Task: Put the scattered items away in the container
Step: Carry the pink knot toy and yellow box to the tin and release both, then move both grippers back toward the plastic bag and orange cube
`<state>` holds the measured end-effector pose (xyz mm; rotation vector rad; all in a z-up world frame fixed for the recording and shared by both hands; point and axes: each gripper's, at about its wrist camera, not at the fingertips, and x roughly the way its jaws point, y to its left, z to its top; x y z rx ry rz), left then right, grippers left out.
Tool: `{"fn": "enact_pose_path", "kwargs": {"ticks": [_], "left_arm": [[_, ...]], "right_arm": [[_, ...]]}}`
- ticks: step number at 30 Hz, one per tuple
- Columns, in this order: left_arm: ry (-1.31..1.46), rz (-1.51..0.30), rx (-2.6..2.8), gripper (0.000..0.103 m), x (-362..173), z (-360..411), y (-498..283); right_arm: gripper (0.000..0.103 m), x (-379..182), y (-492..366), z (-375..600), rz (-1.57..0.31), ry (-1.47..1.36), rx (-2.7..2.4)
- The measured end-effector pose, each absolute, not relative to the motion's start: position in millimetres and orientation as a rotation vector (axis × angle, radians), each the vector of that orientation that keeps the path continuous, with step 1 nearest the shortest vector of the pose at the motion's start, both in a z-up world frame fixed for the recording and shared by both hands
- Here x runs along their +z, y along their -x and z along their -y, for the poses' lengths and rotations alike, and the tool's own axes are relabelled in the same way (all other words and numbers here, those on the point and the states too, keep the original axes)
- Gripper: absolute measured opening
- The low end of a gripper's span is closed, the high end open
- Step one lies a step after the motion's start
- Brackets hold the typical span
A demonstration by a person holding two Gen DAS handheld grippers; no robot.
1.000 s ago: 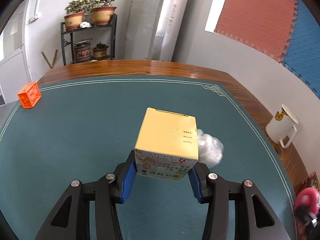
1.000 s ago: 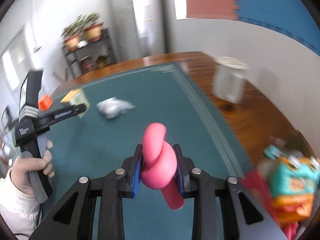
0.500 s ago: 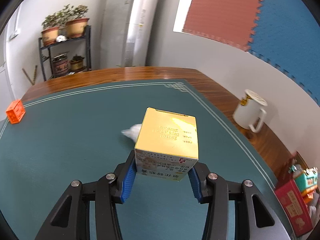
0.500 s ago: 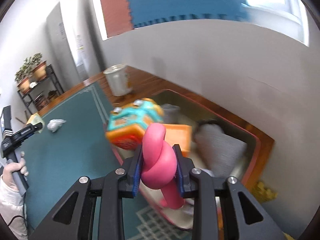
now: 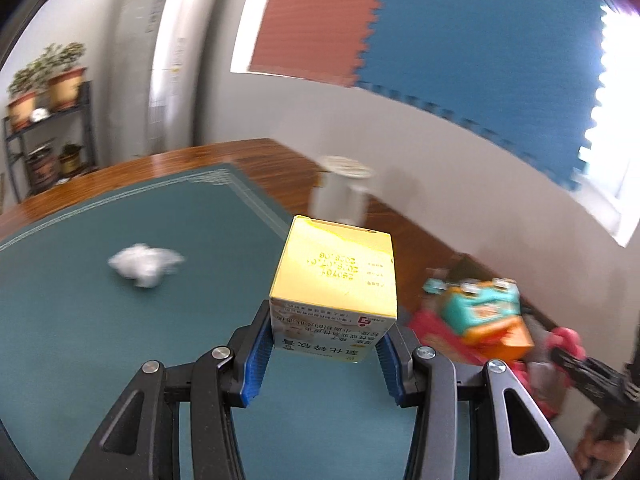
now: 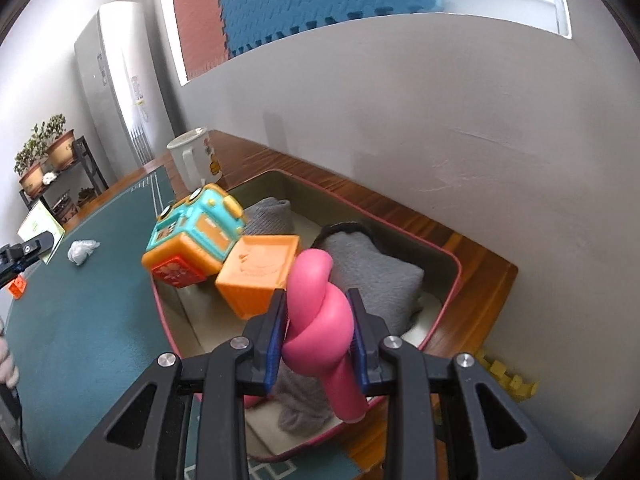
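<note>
Right wrist view: green mat (image 6: 80,320), wooden table (image 6: 476,256), white wall (image 6: 460,120); right tool (image 6: 318,322) clamping pink toy (image 6: 320,312).

table (image 5: 120,176) | green mat (image 5: 100,320) | wad (image 5: 144,265) | mug (image 6: 192,160) | bin (image 6: 452,280)

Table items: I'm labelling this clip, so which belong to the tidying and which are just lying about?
Tidying: yellow box, pink knot toy, crumpled wrapper, small orange cube, red tray.
Lying about: white mug, potted plants.
</note>
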<state>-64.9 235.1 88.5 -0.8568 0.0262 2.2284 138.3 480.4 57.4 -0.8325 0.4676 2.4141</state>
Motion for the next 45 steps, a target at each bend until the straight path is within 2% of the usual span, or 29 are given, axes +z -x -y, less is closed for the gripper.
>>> {"fn": "enact_pose_path", "kwargs": {"ticks": [5,9,20,39,41,42,43,45], "left_arm": [[0.841,-0.084,2.124,0.049,92,-277,30],[0.848,-0.113,2.056,0.049,88,-309,10],[0.846,-0.233,1.939,0.049,70,-384,-32],[0.827,-0.36,1.922,0.05,50,-424,-63],[0.84,-0.363,1.917,0.06,48,-425,-63],[0.84,-0.359,1.918,0.07,48,-424,-63],[0.837,-0.351,1.92,0.076,48,-423,-62],[0.835,-0.343,1.914,0.077,48,-422,-63]], "right_arm": [[0.036,60,-152,-492,-0.493,0.78,2.423],[0.036,65,-168,-499,-0.551,0.707,2.434],[0.036,65,-190,-507,-0.562,0.642,2.412],[0.036,59,-206,-517,-0.612,0.616,2.385],[0.04,60,-208,-517,-0.614,0.611,2.382],[0.044,60,-208,-517,-0.615,0.609,2.38],[0.053,61,-209,-517,-0.616,0.606,2.379],[0.058,62,-211,-516,-0.615,0.593,2.375]]}}
